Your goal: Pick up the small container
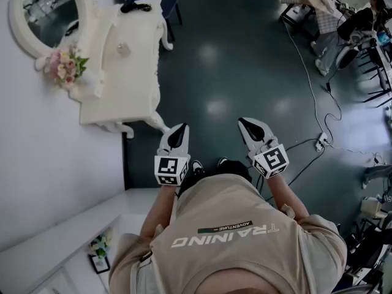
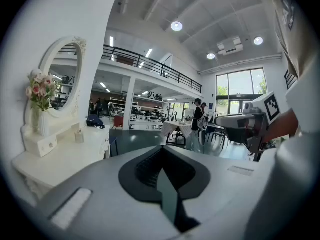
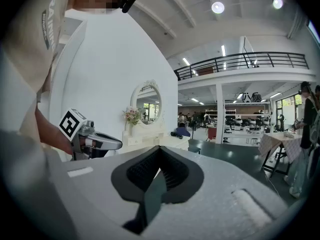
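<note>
Our left gripper (image 1: 177,133): jaws pressed together, nothing between. Our right gripper (image 1: 252,129): likewise closed, empty. We hold both side by side, apart, over dark floor (image 1: 245,54). Small container (image 1: 124,49) sits on white dressing table (image 1: 131,90), well apart from both grippers, near flowers (image 1: 66,66) and oval mirror (image 1: 46,14).

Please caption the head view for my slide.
Person holds left gripper and right gripper, both shut, near a white dressing table.

The person's shirt (image 1: 236,250) reads "TRAINING" and, seemingly, a smaller "ADVENTURE".
</note>
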{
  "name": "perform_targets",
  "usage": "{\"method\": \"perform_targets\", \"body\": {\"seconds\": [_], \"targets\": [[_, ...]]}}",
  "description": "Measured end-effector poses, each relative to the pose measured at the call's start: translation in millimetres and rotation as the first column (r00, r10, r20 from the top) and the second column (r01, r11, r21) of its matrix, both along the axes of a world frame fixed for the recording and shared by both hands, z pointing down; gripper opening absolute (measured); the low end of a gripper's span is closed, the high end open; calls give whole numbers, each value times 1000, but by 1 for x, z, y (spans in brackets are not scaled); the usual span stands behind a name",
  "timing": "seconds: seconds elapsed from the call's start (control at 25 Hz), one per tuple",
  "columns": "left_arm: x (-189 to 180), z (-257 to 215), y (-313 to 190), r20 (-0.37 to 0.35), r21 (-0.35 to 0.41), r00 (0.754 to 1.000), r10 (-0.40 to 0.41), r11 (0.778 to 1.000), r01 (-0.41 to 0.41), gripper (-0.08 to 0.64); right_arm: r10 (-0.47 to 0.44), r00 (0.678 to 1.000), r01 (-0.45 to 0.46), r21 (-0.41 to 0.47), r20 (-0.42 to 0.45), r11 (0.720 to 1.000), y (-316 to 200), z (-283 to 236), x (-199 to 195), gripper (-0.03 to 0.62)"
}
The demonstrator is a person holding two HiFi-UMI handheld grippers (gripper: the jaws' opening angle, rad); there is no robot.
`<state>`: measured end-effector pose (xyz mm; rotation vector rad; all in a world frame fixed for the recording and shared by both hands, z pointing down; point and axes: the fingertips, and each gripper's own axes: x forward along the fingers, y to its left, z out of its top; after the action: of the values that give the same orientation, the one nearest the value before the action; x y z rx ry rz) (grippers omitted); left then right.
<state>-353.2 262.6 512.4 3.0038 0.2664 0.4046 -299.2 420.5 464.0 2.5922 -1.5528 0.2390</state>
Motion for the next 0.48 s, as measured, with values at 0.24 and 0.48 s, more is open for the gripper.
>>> {"method": "perform_targets", "body": {"seconds": [0.24,0.48], "targets": [[14,10,-4,6,-5,1000,24,1000,-24,18,44,999,-43,-15,16,999,-4,13,15,3],[40,25,-2,40,6,999,23,1000,-23,18,45,998,-47,34,40,998,-8,18,45,3]]}}
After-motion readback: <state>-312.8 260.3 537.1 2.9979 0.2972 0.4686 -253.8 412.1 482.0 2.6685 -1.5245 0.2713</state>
